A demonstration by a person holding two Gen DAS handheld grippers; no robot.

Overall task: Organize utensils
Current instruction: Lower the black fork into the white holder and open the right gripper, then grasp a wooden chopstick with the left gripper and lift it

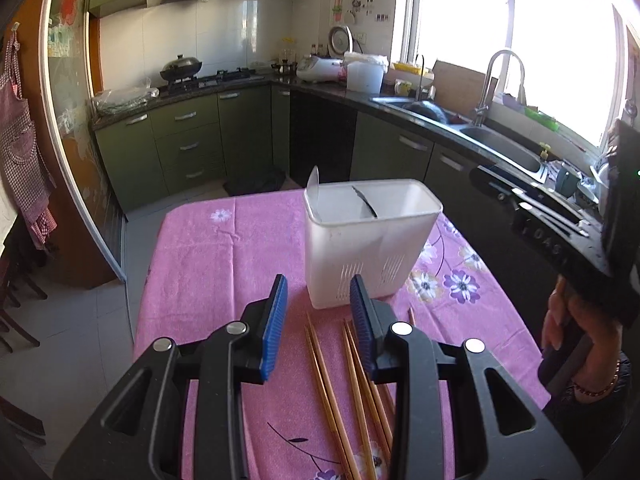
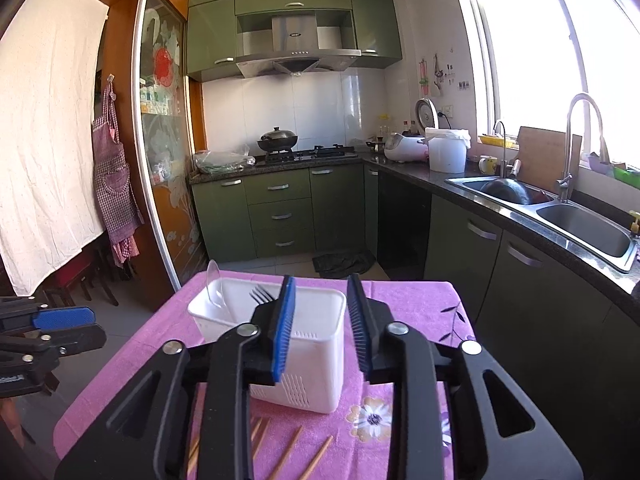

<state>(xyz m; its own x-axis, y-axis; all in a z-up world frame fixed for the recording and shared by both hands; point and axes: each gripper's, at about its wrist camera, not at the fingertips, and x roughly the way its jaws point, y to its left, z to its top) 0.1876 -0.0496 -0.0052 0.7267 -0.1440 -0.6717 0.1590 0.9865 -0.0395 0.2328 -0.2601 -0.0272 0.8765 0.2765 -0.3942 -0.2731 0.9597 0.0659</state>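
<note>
**Left wrist view: chopsticks lie under the left tool, holder just beyond**

Left wrist view places your left tool (image 1: pixel 319 312) over the pink tabletop (image 1: pixel 200 272), pointing downward, its blue pads apart with nothing between them. The wooden chopsticks (image 1: pixel 332 392) lie flat on the cloth directly below and just short of the fingertips. Their long axes run roughly along the line the tool points, toward the white utensil holder (image 1: pixel 360 256). One pair lies between the pads as seen from above; the others lie close under the right-hand pad.

The holder stands upright just past the chopstick tips. A clear plastic spoon (image 1: pixel 314 184) leans in its left compartment, and a dark fork (image 2: pixel 260 294) sits near the middle divider.

Right wrist view shows your right tool (image 2: pixel 320 320) higher and nearer the holder, its pads also apart and empty. Several chopstick ends (image 2: pixel 292 452) show on the cloth below it, near the bottom edge. Your left tool (image 2: pixel 60 320) appears at the left margin, well clear of the right one.

Judgement: the left tool is the nearer one to the chopsticks. Because they lie lengthwise to the pads, expect to close across their width. The neighbouring sticks lie close together, so the pads may catch more than one. The holder wall stands directly ahead and limits forward travel.
</note>
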